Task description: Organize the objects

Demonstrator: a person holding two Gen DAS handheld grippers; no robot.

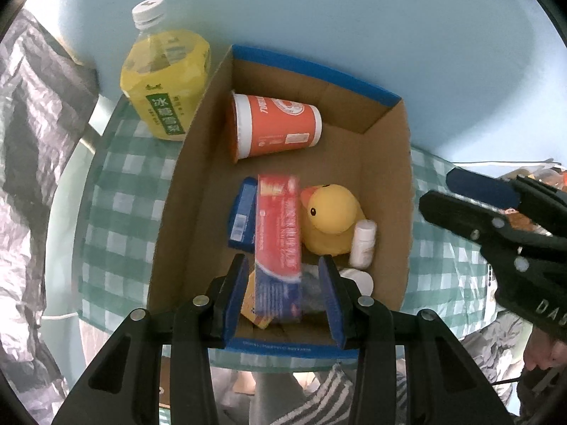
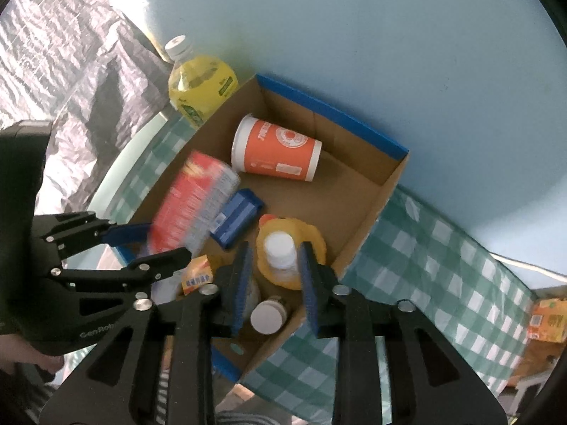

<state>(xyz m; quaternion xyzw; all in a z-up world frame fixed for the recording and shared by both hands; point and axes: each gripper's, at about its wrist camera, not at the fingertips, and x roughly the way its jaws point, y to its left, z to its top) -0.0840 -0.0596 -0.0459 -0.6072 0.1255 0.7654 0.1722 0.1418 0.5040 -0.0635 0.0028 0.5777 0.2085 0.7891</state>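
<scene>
A cardboard box with blue rims sits on a green checked cloth. In it lie an orange cup, a blue box, a yellow rubber duck, a small white bottle and a white-lidded jar. My left gripper is open, with a red and blue carton loose between its fingers, blurred over the box. My right gripper is open above the white bottle and duck. A small orange packet lies under the carton.
A yellow drink bottle stands on the cloth left of the box, also in the right wrist view. An orange carton lies at far right. Silver crinkled material hangs at left. A pale blue wall is behind.
</scene>
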